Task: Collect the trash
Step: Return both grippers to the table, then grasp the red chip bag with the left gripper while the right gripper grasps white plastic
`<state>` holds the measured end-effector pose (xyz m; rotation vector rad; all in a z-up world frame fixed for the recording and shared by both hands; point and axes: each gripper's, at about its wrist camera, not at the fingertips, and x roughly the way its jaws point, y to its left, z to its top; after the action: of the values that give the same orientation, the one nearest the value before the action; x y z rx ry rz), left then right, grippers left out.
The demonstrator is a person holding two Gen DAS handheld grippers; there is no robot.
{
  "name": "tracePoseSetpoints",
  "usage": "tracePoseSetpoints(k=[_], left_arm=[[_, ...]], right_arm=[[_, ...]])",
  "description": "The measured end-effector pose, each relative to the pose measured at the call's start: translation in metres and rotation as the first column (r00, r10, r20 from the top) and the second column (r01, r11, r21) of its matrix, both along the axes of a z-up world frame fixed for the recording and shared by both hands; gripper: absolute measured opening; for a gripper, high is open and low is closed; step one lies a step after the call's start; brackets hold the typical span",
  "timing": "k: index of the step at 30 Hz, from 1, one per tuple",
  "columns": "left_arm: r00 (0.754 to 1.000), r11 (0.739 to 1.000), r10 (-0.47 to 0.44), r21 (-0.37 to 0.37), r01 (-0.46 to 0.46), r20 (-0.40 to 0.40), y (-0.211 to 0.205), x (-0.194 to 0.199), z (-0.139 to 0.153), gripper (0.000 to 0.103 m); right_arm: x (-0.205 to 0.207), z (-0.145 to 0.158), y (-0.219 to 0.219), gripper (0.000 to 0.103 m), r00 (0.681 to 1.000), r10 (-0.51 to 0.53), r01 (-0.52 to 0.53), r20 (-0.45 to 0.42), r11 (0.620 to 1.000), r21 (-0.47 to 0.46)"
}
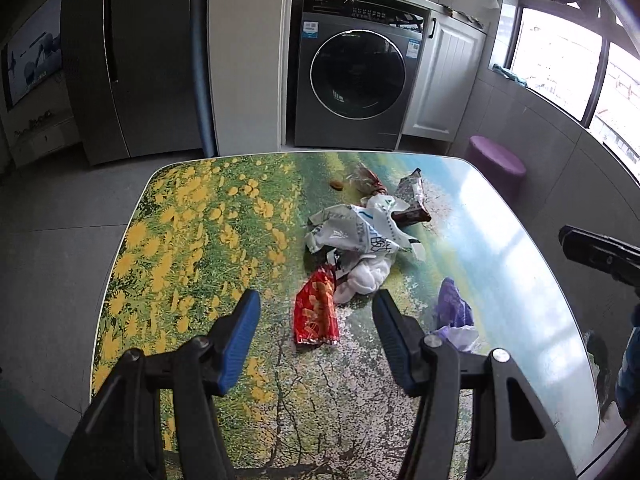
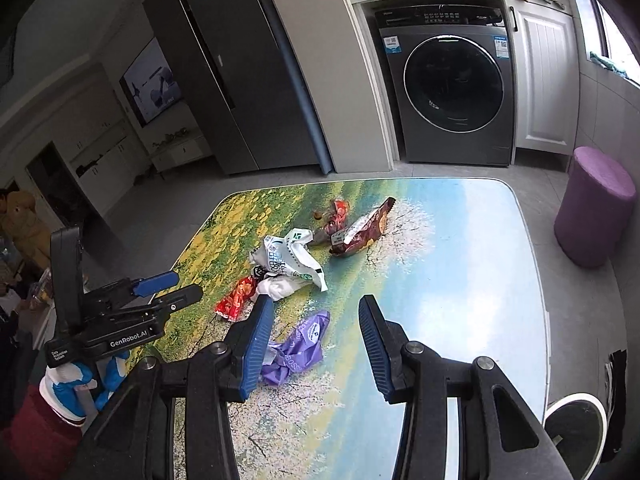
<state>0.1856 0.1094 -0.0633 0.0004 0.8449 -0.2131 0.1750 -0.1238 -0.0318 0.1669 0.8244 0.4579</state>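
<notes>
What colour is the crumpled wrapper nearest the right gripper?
Purple crumpled plastic wrapper; shows best in the right wrist view.

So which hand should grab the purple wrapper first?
Probably the right. The right gripper is open with the purple wrapper just ahead of its fingers; the left gripper faces the red wrapper.

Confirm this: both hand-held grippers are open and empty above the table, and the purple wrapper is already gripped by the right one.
Wrong: the purple wrapper is not gripped; it lies loose on the table beneath the open right hand-held gripper, as the right wrist view shows. The left hand-held gripper is open and empty too.
</notes>
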Motion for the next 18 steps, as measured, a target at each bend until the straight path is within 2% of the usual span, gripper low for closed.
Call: tracePoseSetpoints(k=[7,13,18], left_arm=[[0.997,0.999,-0.051,0.002,0.051,-0.057,-0.004,0.026,-0.032,0.056],[0.993,0.997,-0.082,-0.013,0.081,-0.081,-0.001,0.038,-0.046,0.055],[0.989,0.994,-0.109,-0.016,0.108,-0.098,-0.002,0.043,-0.054,0.042]], right_arm=[[0.060,-0.041,0.040,0.042,0.996,0.051,-0.049,-0.078,0.998,0.029],[0.096,-0.063,0.066,0.042,0.991,0.074,-0.070,-0.110,0.997,0.032],[0.117,-0.077,0.080,0.042,0.988,0.085,-0.083,-0.129,0.996,0.023]])
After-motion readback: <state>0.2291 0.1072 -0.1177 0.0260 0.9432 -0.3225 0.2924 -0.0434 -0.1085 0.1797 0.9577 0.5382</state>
